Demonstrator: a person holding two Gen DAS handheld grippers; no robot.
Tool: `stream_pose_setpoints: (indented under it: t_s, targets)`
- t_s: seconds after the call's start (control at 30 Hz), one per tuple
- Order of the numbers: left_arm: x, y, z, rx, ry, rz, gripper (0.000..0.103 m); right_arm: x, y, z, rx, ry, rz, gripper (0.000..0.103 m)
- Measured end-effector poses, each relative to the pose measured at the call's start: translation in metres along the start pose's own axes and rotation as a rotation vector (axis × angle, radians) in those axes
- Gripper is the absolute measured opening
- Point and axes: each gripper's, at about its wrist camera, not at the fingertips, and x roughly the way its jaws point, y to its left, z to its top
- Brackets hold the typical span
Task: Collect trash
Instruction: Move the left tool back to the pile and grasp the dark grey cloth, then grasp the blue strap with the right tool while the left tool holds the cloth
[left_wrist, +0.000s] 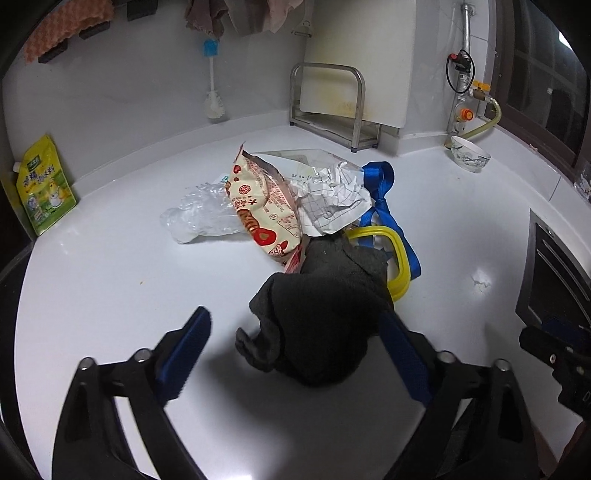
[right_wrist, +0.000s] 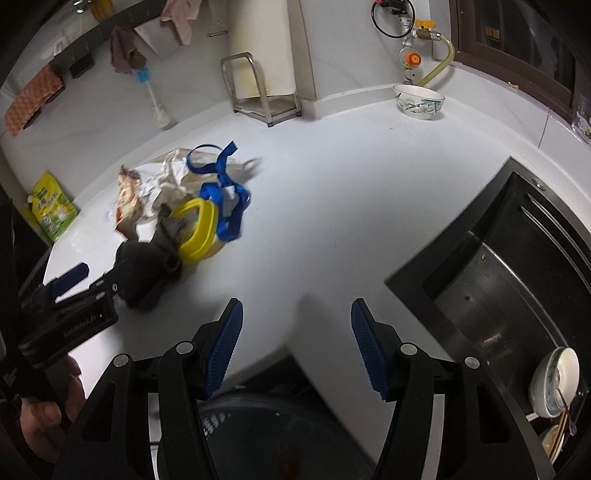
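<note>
The left gripper stands with its jaws spread wide on either side of a dark grey cloth that lies crumpled on the white tabletop. One blue pad appears to sit against the cloth's edge and the other stands clear of it, so nothing is clamped yet; the wide straddle looks like the set-up for a pinch on the nearest piece of the litter.

The right gripper hangs over the tabletop's front edge with its jaws parted and nothing between them, apparently kept free near what seems to be a dark bin below, though the view is too dim to be sure.

Just beyond the cloth, the trash is heaped together in one pile: a yellow plastic ring partly under the cloth, a blue ribbon looped over it, a crumpled sheet of squared paper, a red-and-cream snack wrapper and a crushed clear plastic bottle at the far left. Bunched like this, the pieces can be taken one after another from the near side.

Well apart from the pile stand a green-and-yellow pouch against the wall, a patterned bowl in the far corner, and the dark sink to the right holding dishes, none of which looks like rubbish.
</note>
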Motion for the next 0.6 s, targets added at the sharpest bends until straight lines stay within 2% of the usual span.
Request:
stream_pose_setpoints:
  t_s: [0.07, 0.17, 0.23, 0.47, 0.6]
  targets:
    - [0.007, 0.001, -0.001, -0.001, 0.019, -0.003, 0.062, 0.009, 0.001, 0.008, -0.005, -0.003, 0.003, 0.059]
    - [0.017, 0.005, -0.004, -0.007, 0.053, -0.016, 0.042, 0.02, 0.003, 0.019, -0.018, -0.003, 0.006, 0.059]
    - [0.018, 0.008, -0.004, -0.015, 0.062, -0.041, 0.033, 0.028, 0.006, 0.028, -0.028, -0.004, 0.015, 0.059]
    - [0.016, 0.019, -0.002, -0.02, 0.077, -0.058, 0.022, 0.06, 0.025, 0.065, -0.081, 0.017, 0.088, 0.059]
    - [0.013, 0.026, -0.003, -0.011, 0.077, -0.048, 0.021, 0.078, 0.037, 0.084, -0.106, 0.032, 0.129, 0.059]
